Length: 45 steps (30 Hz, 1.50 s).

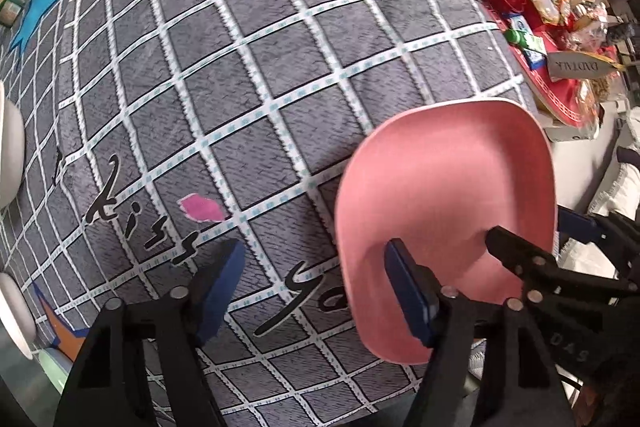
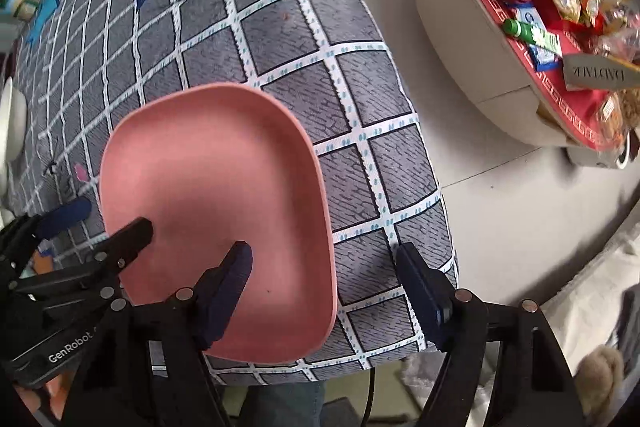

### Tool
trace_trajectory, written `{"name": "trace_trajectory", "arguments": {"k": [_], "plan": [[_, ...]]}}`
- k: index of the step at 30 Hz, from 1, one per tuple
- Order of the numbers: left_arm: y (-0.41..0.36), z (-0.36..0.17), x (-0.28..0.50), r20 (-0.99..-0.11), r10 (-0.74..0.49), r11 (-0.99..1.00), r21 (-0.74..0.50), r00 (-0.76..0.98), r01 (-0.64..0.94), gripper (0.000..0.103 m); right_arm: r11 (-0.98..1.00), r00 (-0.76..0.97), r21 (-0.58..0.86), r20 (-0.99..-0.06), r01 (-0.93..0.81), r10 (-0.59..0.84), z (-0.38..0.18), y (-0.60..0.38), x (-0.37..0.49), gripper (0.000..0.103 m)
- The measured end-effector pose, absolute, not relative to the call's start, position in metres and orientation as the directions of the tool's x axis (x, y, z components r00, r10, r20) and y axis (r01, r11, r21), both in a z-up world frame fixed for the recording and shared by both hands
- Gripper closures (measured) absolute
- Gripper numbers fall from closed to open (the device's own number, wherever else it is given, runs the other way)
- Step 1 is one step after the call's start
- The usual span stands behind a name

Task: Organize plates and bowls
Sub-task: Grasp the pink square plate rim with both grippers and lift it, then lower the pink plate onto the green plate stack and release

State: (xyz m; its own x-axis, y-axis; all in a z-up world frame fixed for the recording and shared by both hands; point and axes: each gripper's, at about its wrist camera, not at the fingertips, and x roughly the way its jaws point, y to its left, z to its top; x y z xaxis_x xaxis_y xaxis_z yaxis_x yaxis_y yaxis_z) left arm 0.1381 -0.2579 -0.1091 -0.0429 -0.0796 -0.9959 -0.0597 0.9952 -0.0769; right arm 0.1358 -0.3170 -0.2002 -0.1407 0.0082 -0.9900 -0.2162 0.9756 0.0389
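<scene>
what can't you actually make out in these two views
- Pink plate: whether it rests on the grid cloth or is lifted; neither view settles it.
- Left gripper, right gripper: both open; contact with the plate is unclear in both views, fingers overlap it.
- White dishes: cut off by the left wrist view's left edge.
- Snack packets on the red tray: too small and warped to read.

Open grey checked cloth (image 1: 248, 75) beyond pink plate (image 2: 216, 211); white dishes (image 1: 10, 151) crowd left edge, cluttered red tray (image 2: 560, 7) stands well apart right.
</scene>
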Motion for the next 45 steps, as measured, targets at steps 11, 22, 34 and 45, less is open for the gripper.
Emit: {"name": "trace_trajectory", "arguments": {"k": [11, 22, 34, 45], "plan": [[-0.269, -0.119, 0.146, -0.994, -0.098, 0.995, -0.097, -0.046, -0.035, 0.065, 0.953, -0.188, 0.148, -0.977, -0.264, 0.099, -0.193, -0.292, 0.127, 0.062], [-0.207, -0.126, 0.082, -0.996, -0.06, 0.989, -0.05, -0.065, -0.139, 0.065, 0.912, -0.254, 0.164, -0.965, -0.375, 0.07, -0.199, -0.216, 0.082, 0.062], [-0.139, -0.137, 0.02, -0.993, -0.081, 0.94, -0.048, -0.084, -0.339, 0.065, 0.851, -0.339, 0.234, -0.938, -0.47, 0.072, -0.205, -0.115, 0.022, 0.062], [-0.09, -0.112, -0.012, -0.994, -0.108, 0.907, -0.094, -0.012, -0.41, 0.065, 0.821, -0.329, 0.215, -0.944, -0.529, 0.035, -0.188, -0.071, 0.008, 0.062]]}}
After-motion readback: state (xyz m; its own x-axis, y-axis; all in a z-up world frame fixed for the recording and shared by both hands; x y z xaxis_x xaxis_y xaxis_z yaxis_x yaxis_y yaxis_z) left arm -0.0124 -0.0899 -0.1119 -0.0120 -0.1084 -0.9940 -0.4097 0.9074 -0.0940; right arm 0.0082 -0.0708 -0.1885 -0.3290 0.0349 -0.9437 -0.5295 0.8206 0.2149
